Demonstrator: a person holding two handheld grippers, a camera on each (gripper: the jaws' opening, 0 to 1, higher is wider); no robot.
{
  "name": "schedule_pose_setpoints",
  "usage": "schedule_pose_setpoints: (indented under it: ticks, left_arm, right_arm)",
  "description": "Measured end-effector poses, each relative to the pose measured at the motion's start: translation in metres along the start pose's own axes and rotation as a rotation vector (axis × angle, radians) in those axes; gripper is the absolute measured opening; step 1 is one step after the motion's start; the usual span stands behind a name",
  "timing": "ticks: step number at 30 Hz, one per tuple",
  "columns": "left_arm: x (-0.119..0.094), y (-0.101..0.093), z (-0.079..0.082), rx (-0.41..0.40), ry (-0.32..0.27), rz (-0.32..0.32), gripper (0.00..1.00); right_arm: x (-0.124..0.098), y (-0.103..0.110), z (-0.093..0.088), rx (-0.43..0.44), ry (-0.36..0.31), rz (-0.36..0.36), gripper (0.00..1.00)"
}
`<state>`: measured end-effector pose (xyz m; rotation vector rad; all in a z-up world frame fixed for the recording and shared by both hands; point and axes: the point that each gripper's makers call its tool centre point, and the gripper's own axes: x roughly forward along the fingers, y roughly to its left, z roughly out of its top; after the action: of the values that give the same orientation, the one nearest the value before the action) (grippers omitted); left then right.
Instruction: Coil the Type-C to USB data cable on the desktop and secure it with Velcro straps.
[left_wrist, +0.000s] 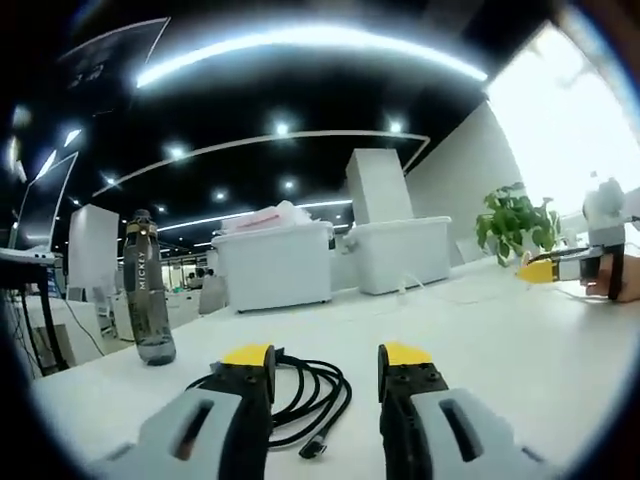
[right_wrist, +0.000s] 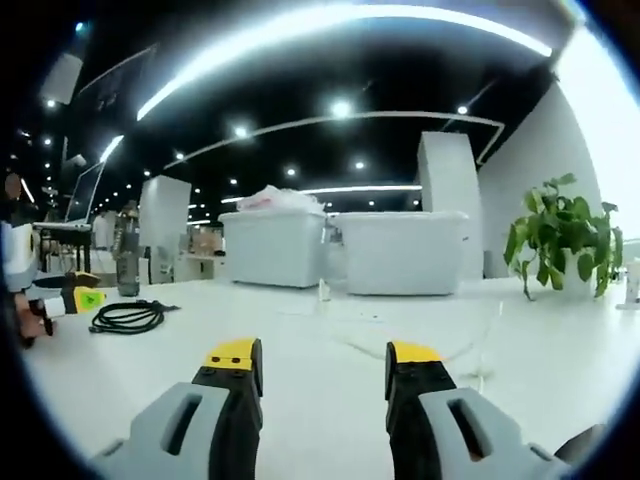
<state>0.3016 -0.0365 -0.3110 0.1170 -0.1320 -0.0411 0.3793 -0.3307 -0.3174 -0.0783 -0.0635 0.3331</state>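
A black data cable (left_wrist: 308, 396) lies loosely coiled on the white desktop (left_wrist: 500, 340), just ahead of my left gripper (left_wrist: 328, 357), partly behind its left jaw. One plug end (left_wrist: 313, 449) rests between the jaws. The left gripper is open and holds nothing. From the right gripper view the same cable (right_wrist: 127, 316) lies far to the left, beside the other gripper's yellow tip (right_wrist: 82, 297). My right gripper (right_wrist: 323, 354) stands open over bare desktop (right_wrist: 330, 330). The right gripper's yellow tip (left_wrist: 545, 269) shows at the right edge of the left gripper view.
A dark water bottle (left_wrist: 146, 288) stands left of the cable. Two white storage bins (left_wrist: 275, 262) (left_wrist: 400, 252) sit at the desk's far side. A potted plant (left_wrist: 513, 222) stands to the right. A thin white cord (right_wrist: 430, 345) lies ahead of the right gripper.
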Motion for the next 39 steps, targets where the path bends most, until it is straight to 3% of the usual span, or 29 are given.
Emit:
schedule_pose_setpoints:
  ticks: [4,8,13,23,39]
  left_arm:
    - [-0.005,0.005,0.002,-0.022,-0.011,0.02,0.42]
    - [-0.005,0.01,0.001,-0.046,-0.012,0.027,0.41]
    - [-0.005,0.004,-0.001,-0.005,-0.001,0.008,0.41]
    - [-0.003,-0.011,-0.001,0.064,0.008,-0.02,0.41]
    - [-0.007,-0.008,-0.001,0.039,0.003,-0.016,0.41]
  right_arm:
    - [0.002,-0.009,0.0,-0.004,0.001,-0.031,0.49]
    - [0.0,-0.023,-0.001,0.045,-0.001,-0.075,0.49]
    - [-0.001,-0.031,-0.002,0.071,-0.005,-0.11,0.49]
    - [0.003,-0.021,-0.004,-0.001,0.011,-0.079,0.49]
    - [0.002,-0.025,-0.005,0.012,0.011,-0.093,0.48]
